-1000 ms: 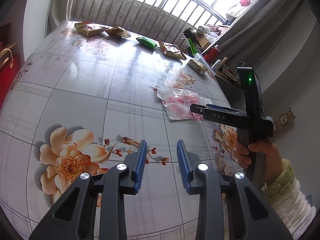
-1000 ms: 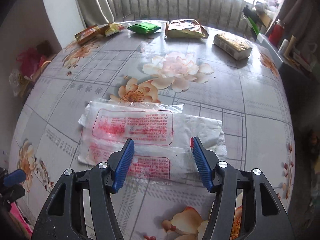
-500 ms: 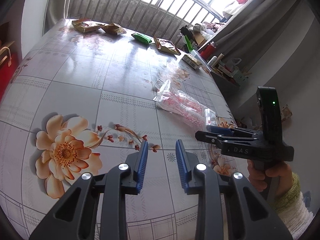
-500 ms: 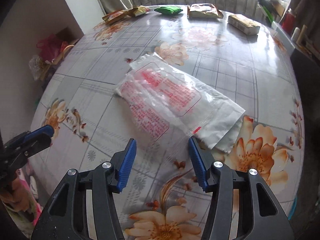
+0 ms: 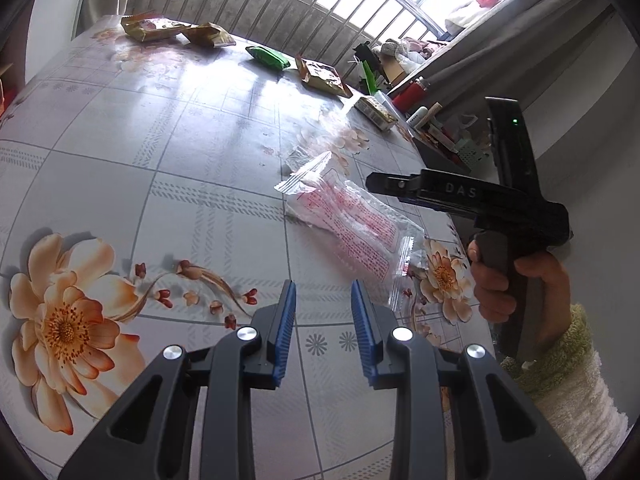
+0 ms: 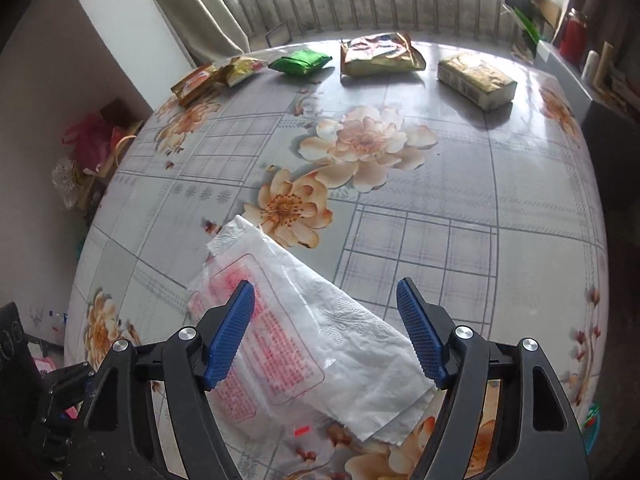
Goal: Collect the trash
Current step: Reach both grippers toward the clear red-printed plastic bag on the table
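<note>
Here, the right gripper (image 6: 325,330) is hanging over a crinkly clear plastic bag (image 6: 256,344) printed with red text panels, its ribbed blue pads (image 6: 230,334) spread wide and closing on nothing. The bag is lying flat on the glossy floral tablecloth (image 6: 440,216) at about 6 o'clock in the right wrist view, with soft, embossed white tissue paper (image 6: 360,344) spilling out from beneath it toward 5 o'clock. Whether the pads are touching the plastic I cannot tell.

The left gripper (image 5: 322,330) is sitting low over bare cloth, its jaws parted with a narrow gap and nothing between them. From its view the same plastic bag (image 5: 352,224) is lying at roughly 1 o'clock, with the right gripper's black body (image 5: 472,196) hovering just above it.

Along the far table edge, other rubbish is resting: two crumpled yellow-orange snack wrappers (image 6: 218,76) at 11 o'clock, a puffy shiny green packet (image 6: 300,62) just beside them, a flattened gold foil bag (image 6: 378,54) at 12 o'clock, and a blocky tissue pack (image 6: 476,80) at 1 o'clock.
</note>
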`<state>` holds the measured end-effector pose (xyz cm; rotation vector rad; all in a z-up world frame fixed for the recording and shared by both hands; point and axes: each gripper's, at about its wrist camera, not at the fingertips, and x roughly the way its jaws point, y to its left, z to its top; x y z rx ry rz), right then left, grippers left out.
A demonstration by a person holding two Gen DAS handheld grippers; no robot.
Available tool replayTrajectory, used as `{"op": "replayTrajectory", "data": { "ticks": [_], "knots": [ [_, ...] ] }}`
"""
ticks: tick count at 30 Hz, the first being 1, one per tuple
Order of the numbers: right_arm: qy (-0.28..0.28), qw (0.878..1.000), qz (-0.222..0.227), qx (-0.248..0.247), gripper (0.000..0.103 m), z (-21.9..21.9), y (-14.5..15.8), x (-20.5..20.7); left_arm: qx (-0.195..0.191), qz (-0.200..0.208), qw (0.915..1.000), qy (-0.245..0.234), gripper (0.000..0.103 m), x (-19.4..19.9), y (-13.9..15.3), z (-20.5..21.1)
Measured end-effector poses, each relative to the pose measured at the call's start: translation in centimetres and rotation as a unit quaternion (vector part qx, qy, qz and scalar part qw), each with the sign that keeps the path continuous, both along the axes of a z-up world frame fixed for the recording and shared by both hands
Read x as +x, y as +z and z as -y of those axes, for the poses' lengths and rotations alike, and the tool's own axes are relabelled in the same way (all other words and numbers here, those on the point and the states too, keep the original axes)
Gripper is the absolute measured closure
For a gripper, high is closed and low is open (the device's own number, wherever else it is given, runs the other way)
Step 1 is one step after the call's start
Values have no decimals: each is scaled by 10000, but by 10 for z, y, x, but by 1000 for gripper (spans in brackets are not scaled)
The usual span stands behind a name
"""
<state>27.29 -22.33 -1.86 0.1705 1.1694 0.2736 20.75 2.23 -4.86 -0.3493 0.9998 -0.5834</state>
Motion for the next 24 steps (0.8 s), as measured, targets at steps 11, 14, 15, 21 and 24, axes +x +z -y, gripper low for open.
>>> {"op": "replayTrajectory", "data": {
  "ticks": [11,14,15,21,24],
  "knots": [
    [389,9973,-243,-581,64,-44,-1,-52,-31,-159,9999,2,76,6,-10,10],
    [222,9987,-334,-318,69,-42,0,-77,24,-192,9998,-66,76,-8,-11,8],
    [150,9989,-367,-232,71,-42,0,-88,46,-200,9998,-88,75,-13,-10,7],
    [-279,9988,-321,241,71,-32,0,-159,233,-230,9988,-363,75,-48,-9,3],
    [-590,9963,-307,552,63,-19,-1,-184,349,-204,9978,-522,74,-59,-9,8]
  ]
}}
